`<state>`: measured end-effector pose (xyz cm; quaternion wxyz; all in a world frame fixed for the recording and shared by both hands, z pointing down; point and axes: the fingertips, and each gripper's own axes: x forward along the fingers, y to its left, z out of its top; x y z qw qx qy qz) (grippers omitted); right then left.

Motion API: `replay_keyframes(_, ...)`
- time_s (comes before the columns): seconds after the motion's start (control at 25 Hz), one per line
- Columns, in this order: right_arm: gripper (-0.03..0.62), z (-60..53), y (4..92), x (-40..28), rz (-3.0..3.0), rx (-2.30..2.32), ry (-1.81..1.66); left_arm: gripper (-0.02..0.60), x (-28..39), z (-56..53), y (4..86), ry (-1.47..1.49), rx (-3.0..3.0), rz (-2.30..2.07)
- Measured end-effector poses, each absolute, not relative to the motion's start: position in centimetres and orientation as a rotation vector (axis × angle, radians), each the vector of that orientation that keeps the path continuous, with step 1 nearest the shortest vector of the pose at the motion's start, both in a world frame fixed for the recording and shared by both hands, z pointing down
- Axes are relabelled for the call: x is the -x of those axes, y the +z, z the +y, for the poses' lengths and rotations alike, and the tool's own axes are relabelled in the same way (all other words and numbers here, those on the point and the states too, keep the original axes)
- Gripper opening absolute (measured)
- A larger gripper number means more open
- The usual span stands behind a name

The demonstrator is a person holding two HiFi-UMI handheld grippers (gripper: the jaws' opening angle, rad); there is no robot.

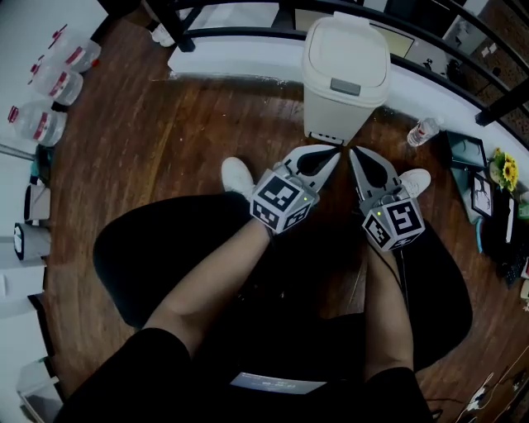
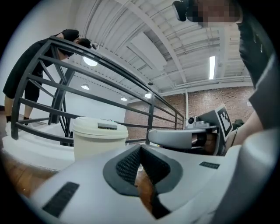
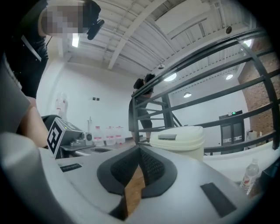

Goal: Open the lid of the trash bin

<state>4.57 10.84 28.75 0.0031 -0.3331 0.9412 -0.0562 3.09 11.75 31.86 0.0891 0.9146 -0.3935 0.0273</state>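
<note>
A cream trash bin (image 1: 345, 70) stands on the wood floor against a white curb, its lid down with a grey latch (image 1: 345, 85) at the front. Both grippers hover just in front of its base, side by side. My left gripper (image 1: 333, 153) is shut with nothing in it, tip close to the bin's foot. My right gripper (image 1: 354, 154) is also shut and empty. In the left gripper view the bin (image 2: 98, 135) rises beyond the closed jaws (image 2: 140, 148). The right gripper view shows the bin (image 3: 179, 139) behind its closed jaws (image 3: 139, 149).
A black railing (image 1: 397, 25) curves behind the bin. A small water bottle (image 1: 421, 130) lies right of it, several larger bottles (image 1: 50, 83) at far left. Picture frames and a sunflower (image 1: 502, 169) sit at right. White shoes (image 1: 238, 175) flank the grippers. Another person (image 2: 30, 83) stands by the railing.
</note>
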Motion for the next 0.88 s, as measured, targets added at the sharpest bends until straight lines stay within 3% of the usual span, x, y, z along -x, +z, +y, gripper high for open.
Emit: replay_keyframes(0.88,0.015,-3.5,43.8,-1.5,3.089,1.222,-0.530,0.037,0.4,-2.1,48.1,0.379,-2.445,-1.100)
